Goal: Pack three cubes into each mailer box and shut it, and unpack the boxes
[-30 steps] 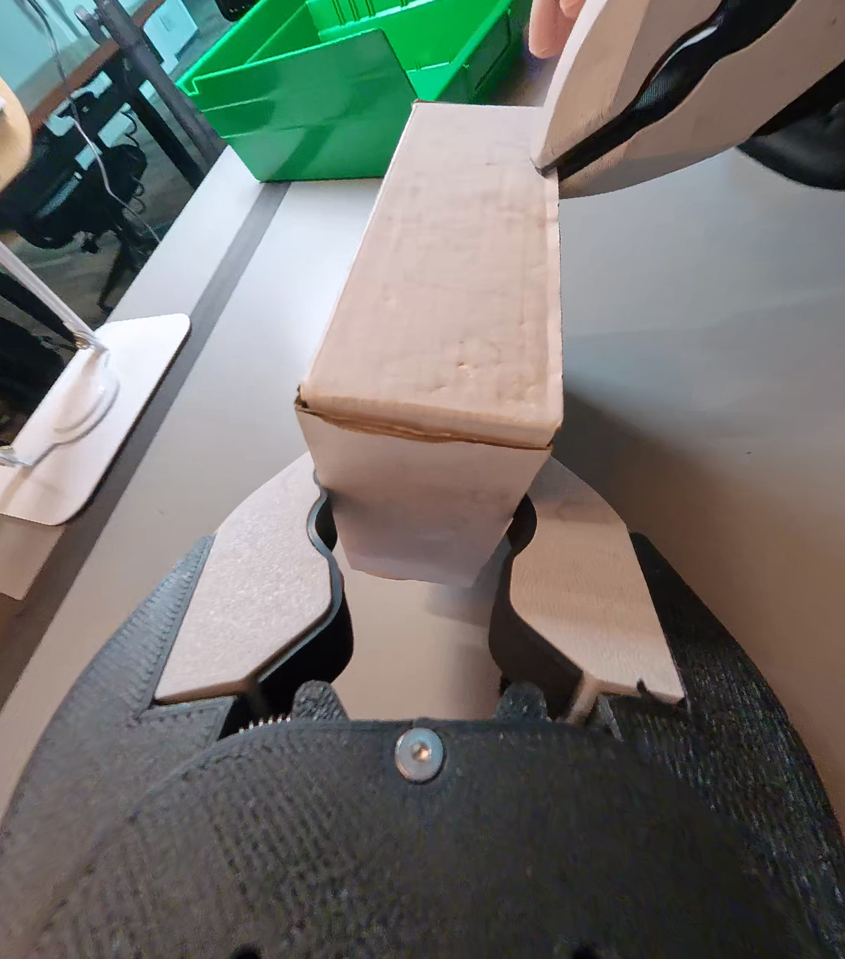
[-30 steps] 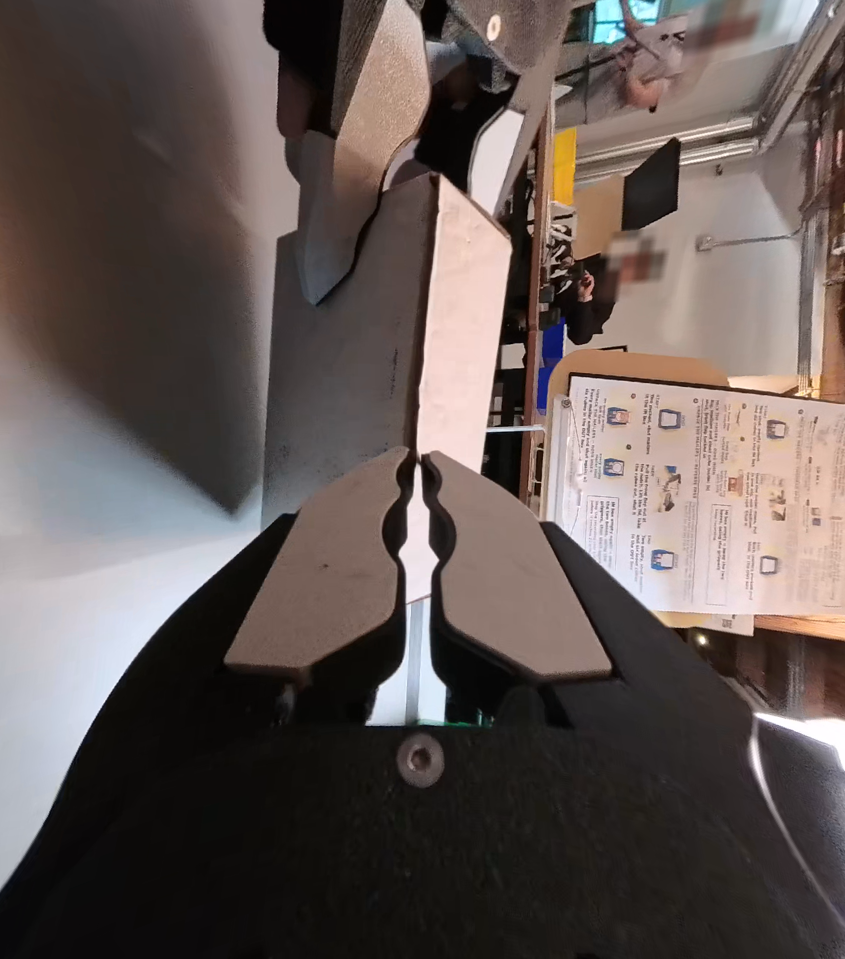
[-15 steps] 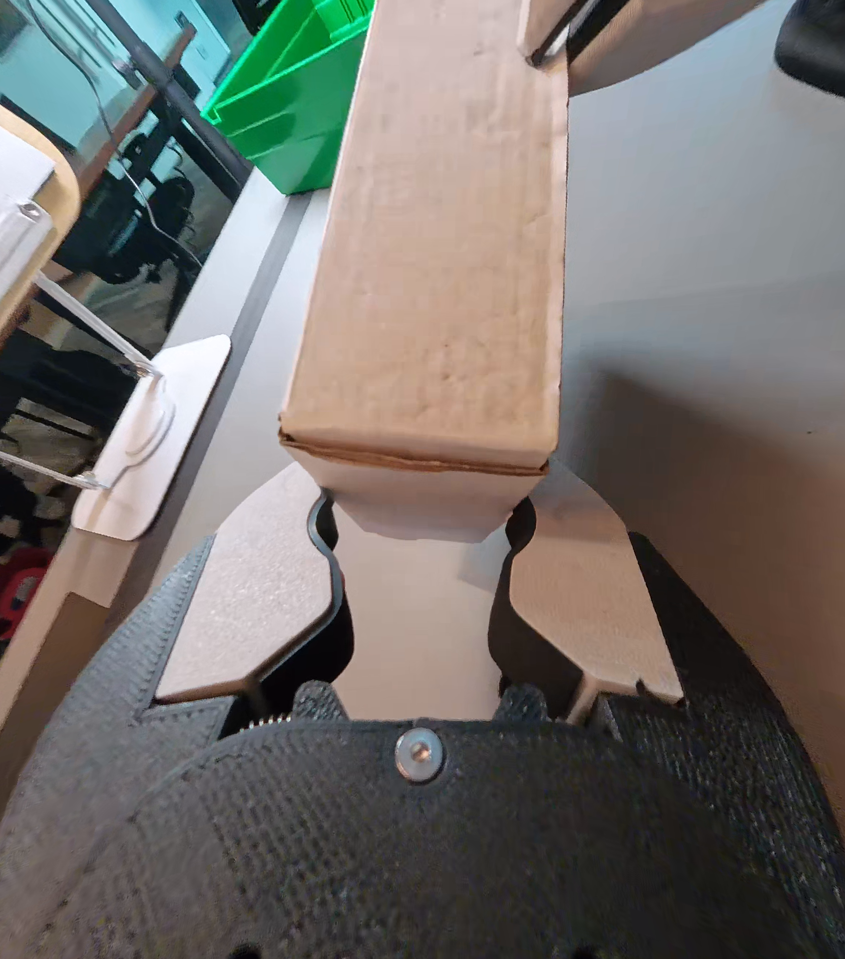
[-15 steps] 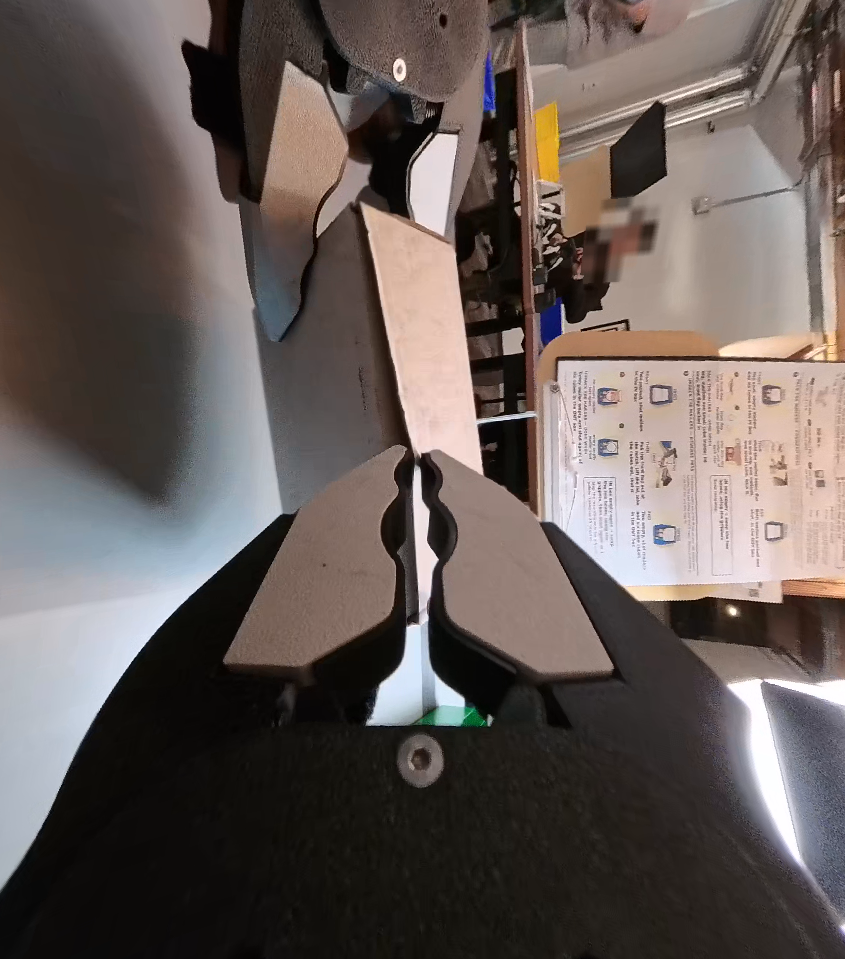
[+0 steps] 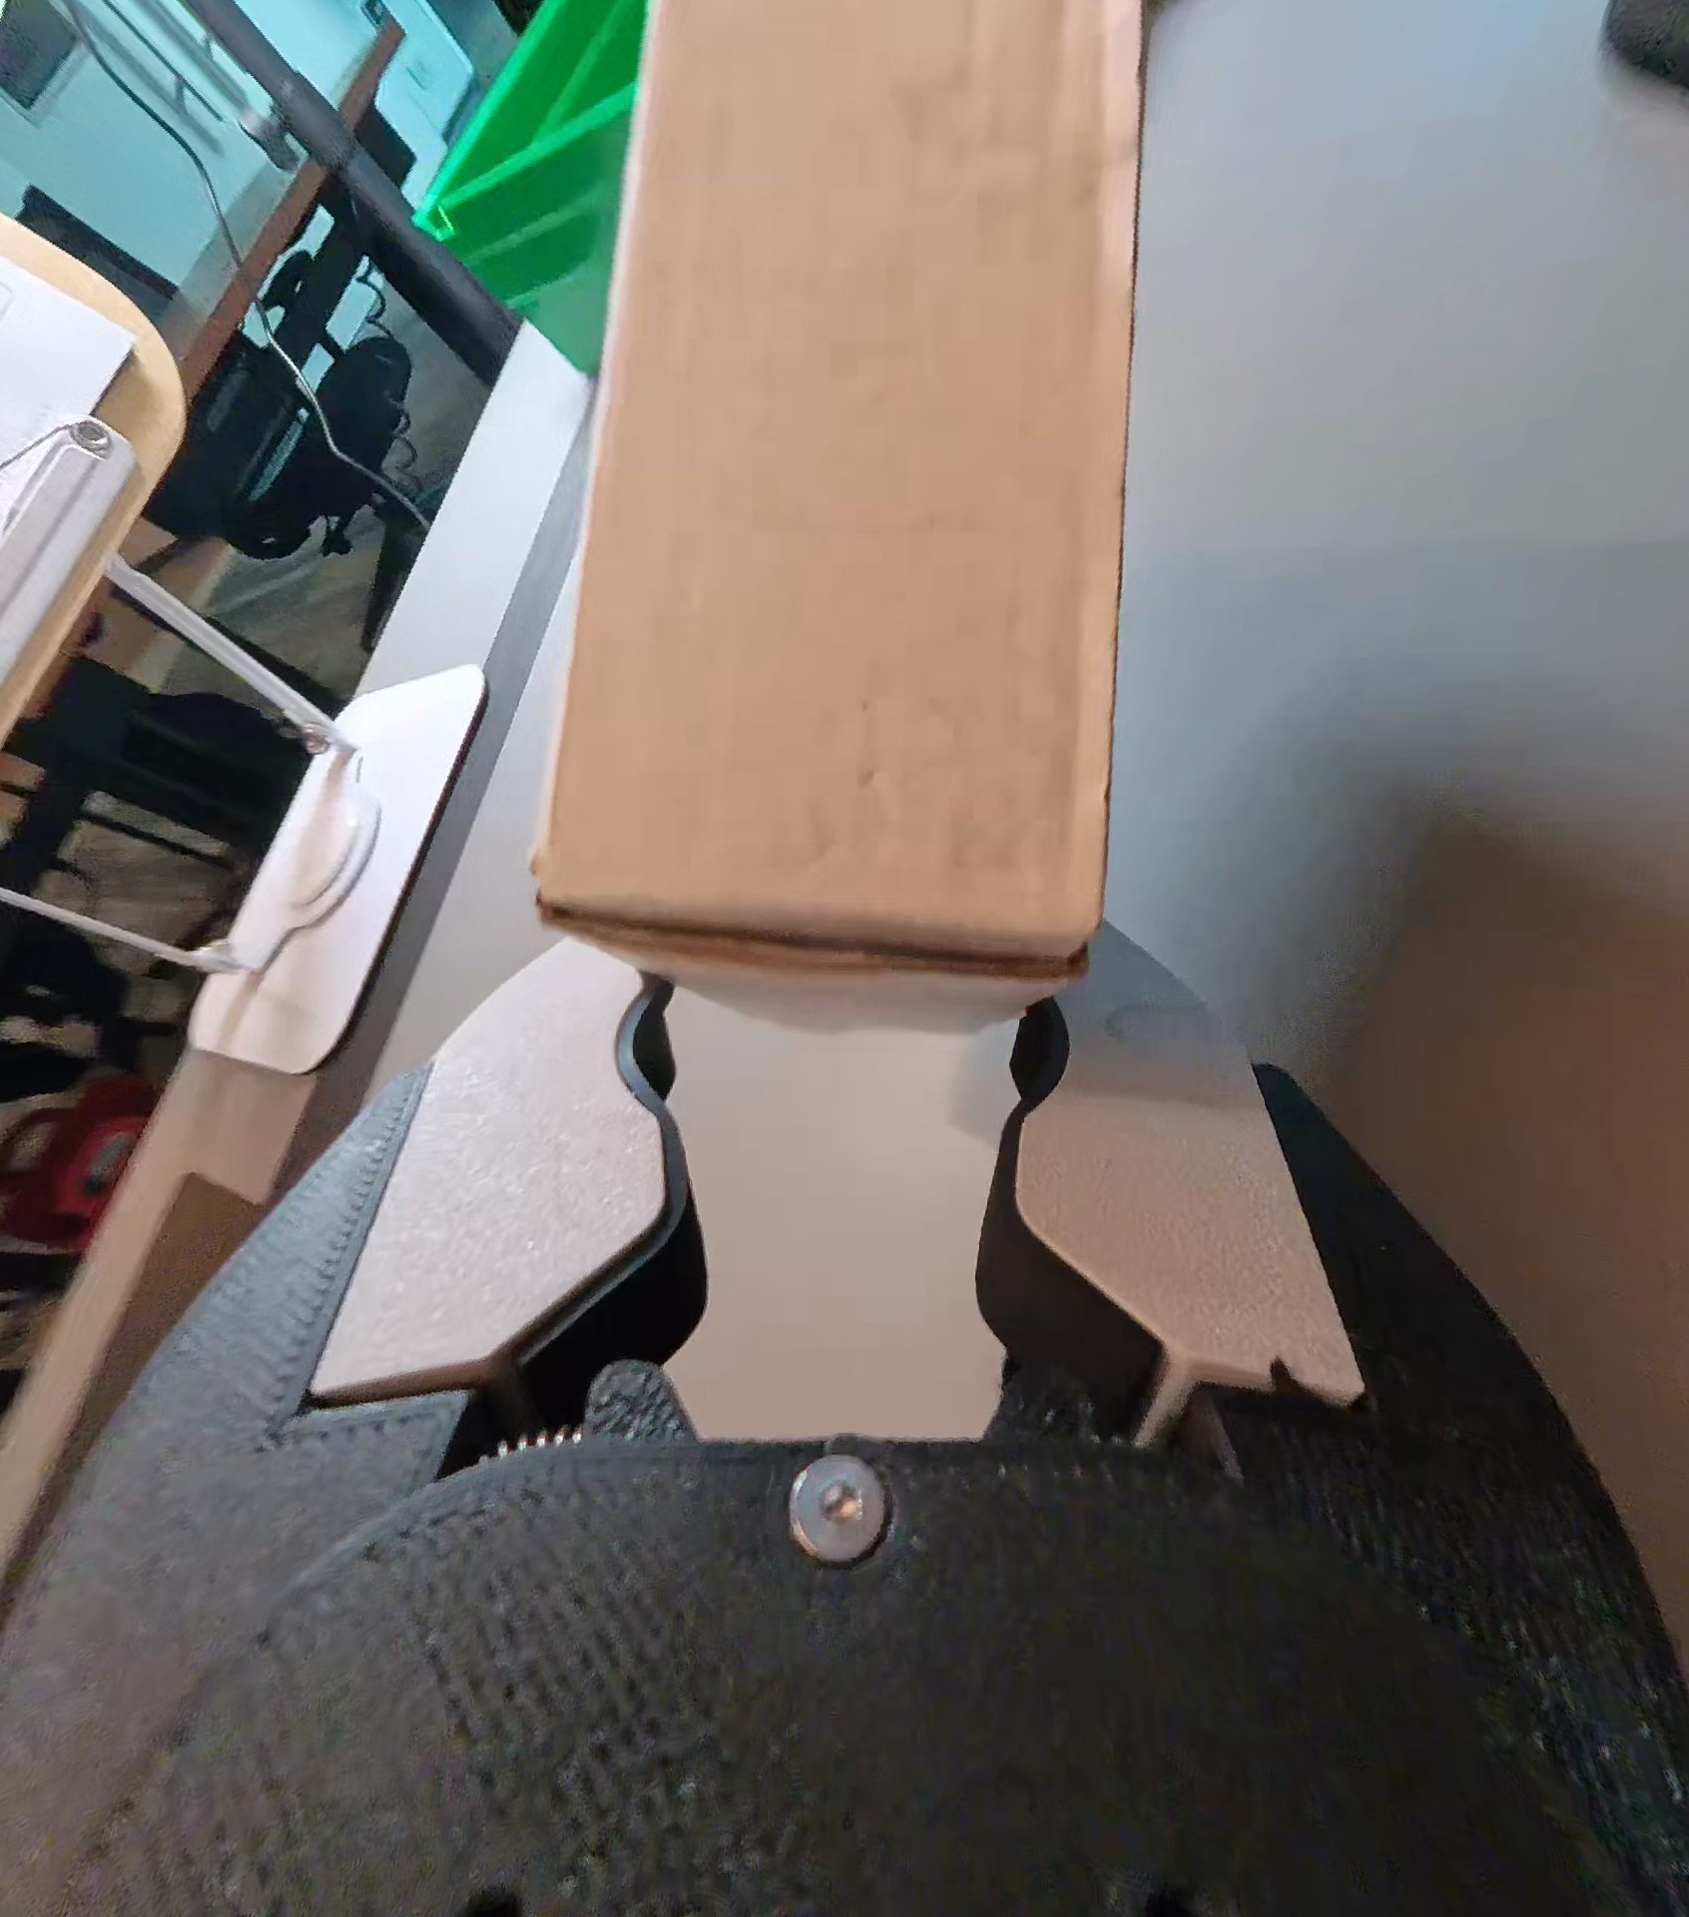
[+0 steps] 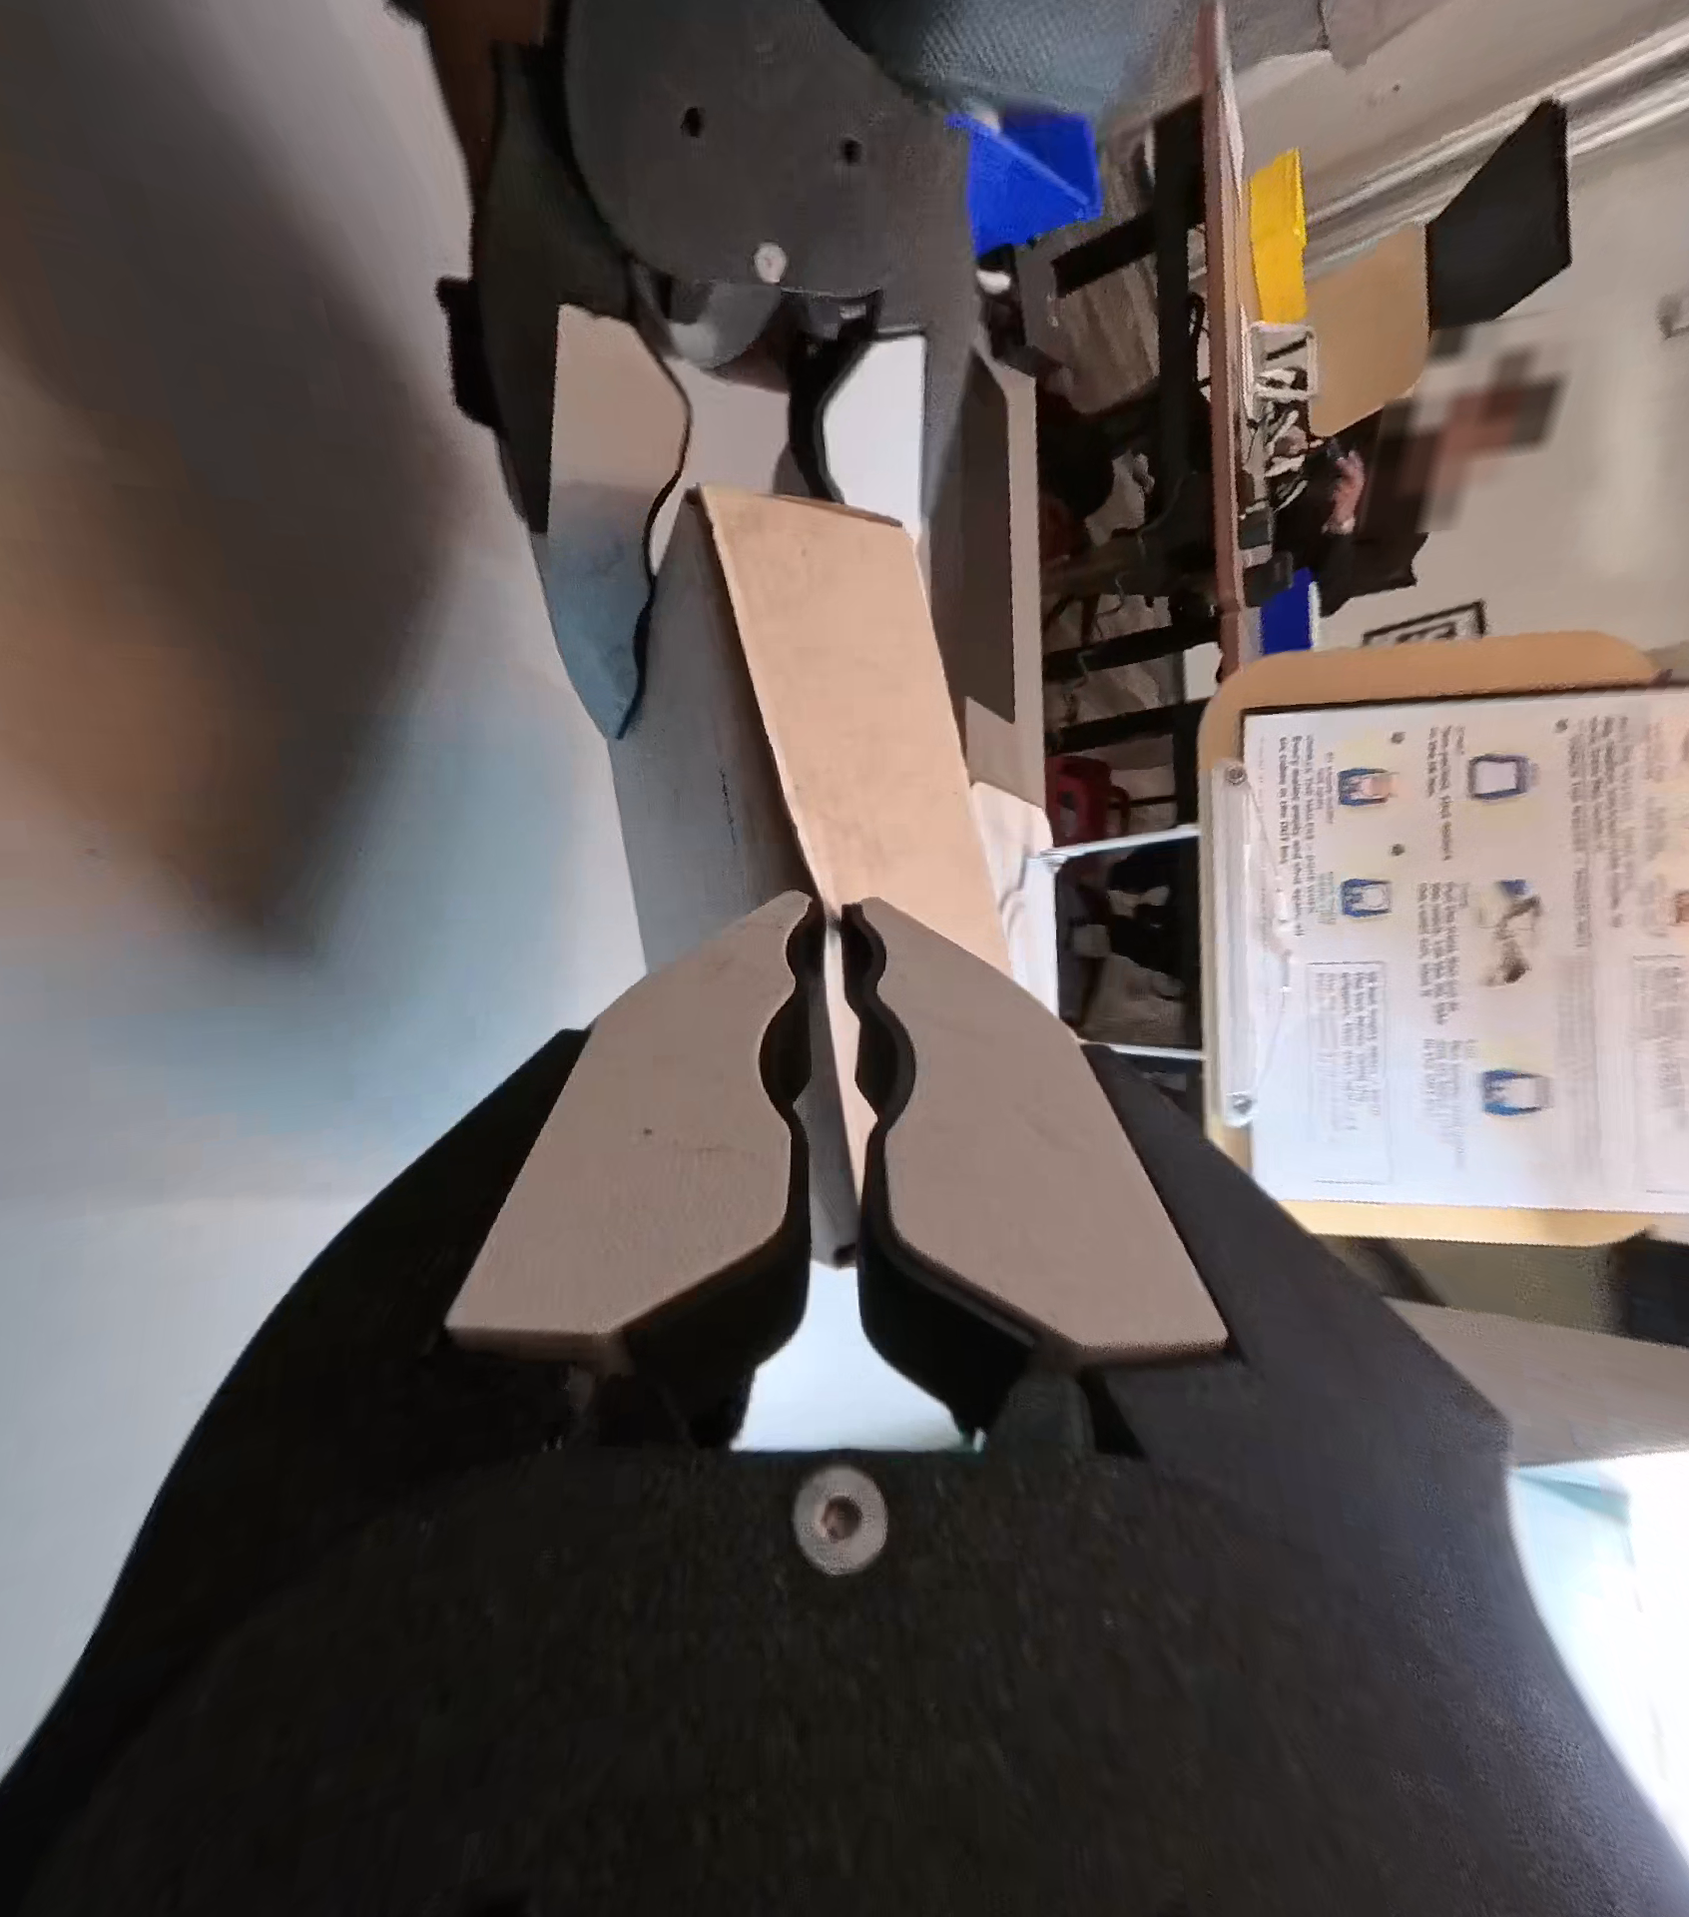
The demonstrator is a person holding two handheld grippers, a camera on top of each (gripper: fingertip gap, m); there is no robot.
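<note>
A closed brown cardboard mailer box (image 5: 871, 519) is held off the grey table (image 5: 1442, 519) between both grippers. My left gripper (image 5: 846, 1022) is shut on the box's near end, one finger on each side wall. My right gripper (image 6: 828, 913) is shut on a thin cardboard edge at the box's (image 6: 840, 705) other end. The left gripper (image 6: 768, 488) shows at the far end in the right wrist view. No cubes are visible.
A green plastic bin (image 5: 550, 176) stands behind the box at the back left. A clear stand with a white base (image 5: 332, 861) sits at the table's left edge and holds a printed sheet (image 6: 1546, 934). Chairs and desks lie beyond that edge.
The box has risen and tipped up in both grippers, covering most of the green bin in the left wrist view. The right gripper has left that view. Both grips are unchanged.
</note>
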